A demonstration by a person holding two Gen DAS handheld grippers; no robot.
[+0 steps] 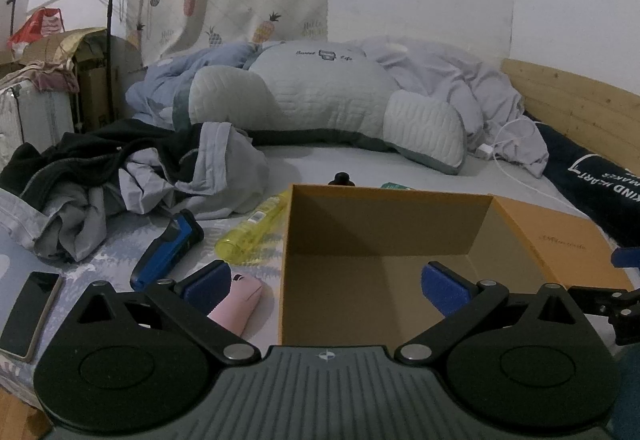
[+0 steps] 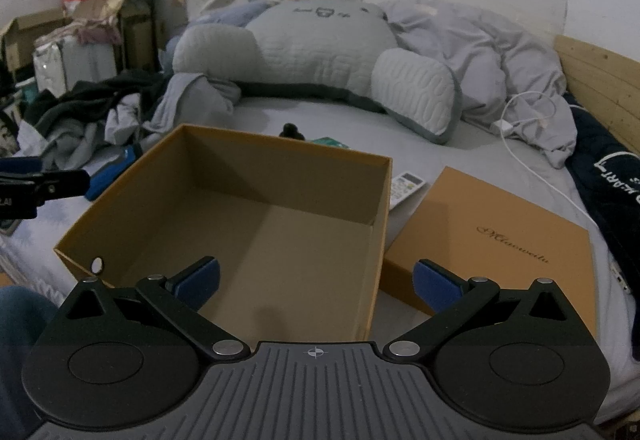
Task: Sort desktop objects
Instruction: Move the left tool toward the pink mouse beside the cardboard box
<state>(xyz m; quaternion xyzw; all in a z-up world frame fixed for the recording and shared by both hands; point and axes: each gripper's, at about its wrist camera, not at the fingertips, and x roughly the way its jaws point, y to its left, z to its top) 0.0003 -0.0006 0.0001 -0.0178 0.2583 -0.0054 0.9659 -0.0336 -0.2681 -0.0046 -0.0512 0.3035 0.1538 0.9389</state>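
1 open tan cardboard box [image 2: 248,208], empty, lid [image 2: 492,240] beside it

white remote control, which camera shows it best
The right wrist view: the white remote control lies in the open on the bed, between the open box and its lid. In the left wrist view the box hides it entirely.

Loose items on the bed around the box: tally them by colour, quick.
Blue: 1, blue device
Yellow: 1, bottle
Pink: 1, mouse
Black: 2, phone, small black object
White: 1, remote
Total: 6
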